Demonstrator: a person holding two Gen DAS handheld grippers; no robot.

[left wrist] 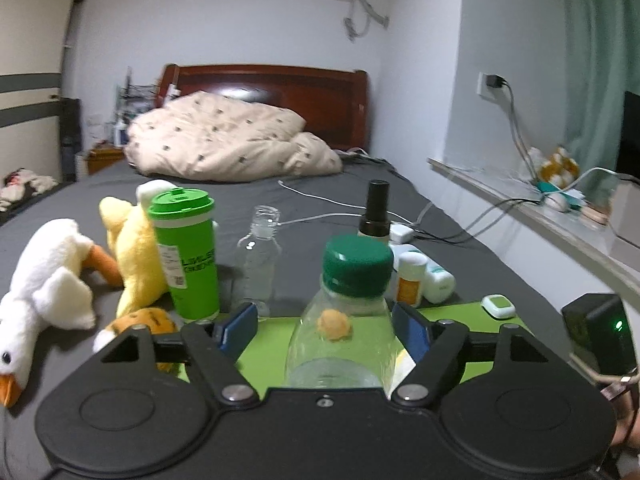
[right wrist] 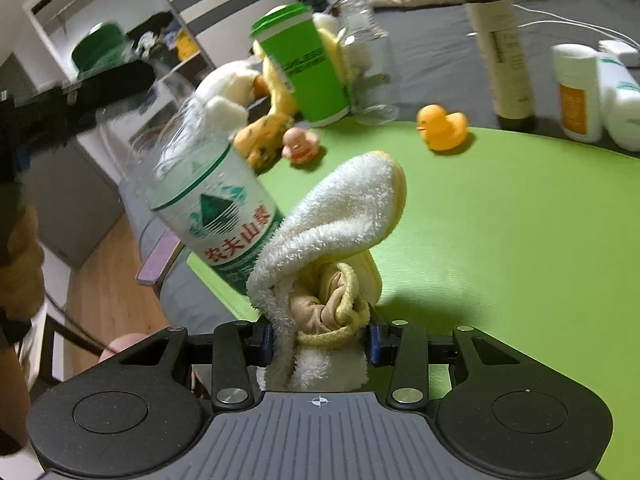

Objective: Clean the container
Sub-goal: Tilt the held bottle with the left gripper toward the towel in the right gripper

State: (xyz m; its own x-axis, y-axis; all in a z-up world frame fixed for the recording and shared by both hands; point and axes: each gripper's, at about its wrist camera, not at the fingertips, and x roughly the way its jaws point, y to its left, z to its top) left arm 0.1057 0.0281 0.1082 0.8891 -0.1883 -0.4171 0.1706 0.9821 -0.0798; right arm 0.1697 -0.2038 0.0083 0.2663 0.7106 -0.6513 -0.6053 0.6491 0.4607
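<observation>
L claw wide w/ capped clear bottle between its pads. R claw clamps towel, bottle touching at 10 o'clock.

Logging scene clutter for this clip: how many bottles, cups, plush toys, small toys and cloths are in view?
Bottles: 5 - water bottle, capless bottle, dark bottle, orange-label bottle, white bottle
Cups: 1 - green cup
Plush toys: 3 - goose, yellow plush, spotted plush
Small toys: 2 - rubber duck, pink figure
Cloths: 1 - towel
Total: 12
</observation>
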